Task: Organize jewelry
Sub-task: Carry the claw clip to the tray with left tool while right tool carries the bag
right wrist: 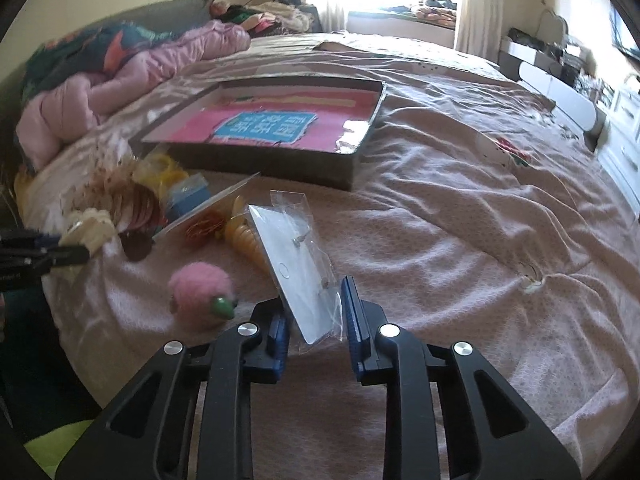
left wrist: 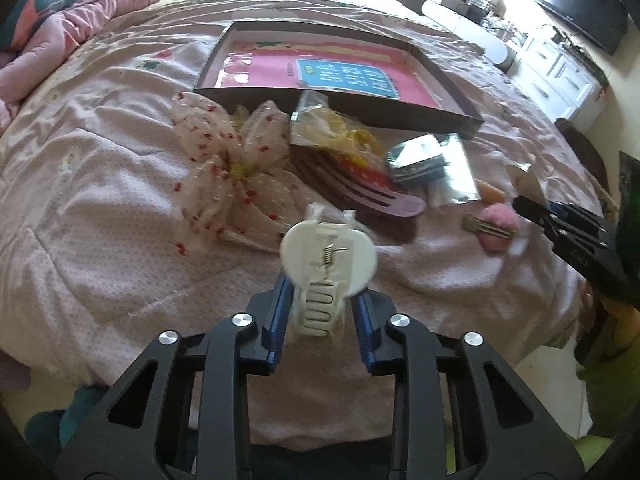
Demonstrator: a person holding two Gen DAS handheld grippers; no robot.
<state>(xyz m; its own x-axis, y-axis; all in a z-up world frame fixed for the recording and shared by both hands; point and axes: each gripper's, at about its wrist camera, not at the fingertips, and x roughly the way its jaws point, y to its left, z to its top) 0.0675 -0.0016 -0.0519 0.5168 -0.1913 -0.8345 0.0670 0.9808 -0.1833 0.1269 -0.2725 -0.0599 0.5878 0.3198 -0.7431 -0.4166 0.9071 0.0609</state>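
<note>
Jewelry box (left wrist: 440, 118) holds pink paper; left fingers (left wrist: 280, 320) clamp white clip (left wrist: 328, 256), right fingers (right wrist: 354, 312) earring card (right wrist: 300, 276).

Two fisheye views look forward and down over a bed (left wrist: 100, 168), each from just behind its own hand-held gripper. The left view faces the box (left wrist: 332, 72) straight on, close above the clutter. The right view sees the same box (right wrist: 280, 120) from further right. Both share the pink pompom (left wrist: 500, 226) (right wrist: 200, 294).

1 box (left wrist: 400, 114), 1 white claw clip (left wrist: 328, 260), 1 pink pompom clip (right wrist: 200, 294), 1 earring card (right wrist: 298, 272), 1 bow (left wrist: 224, 168).
</note>
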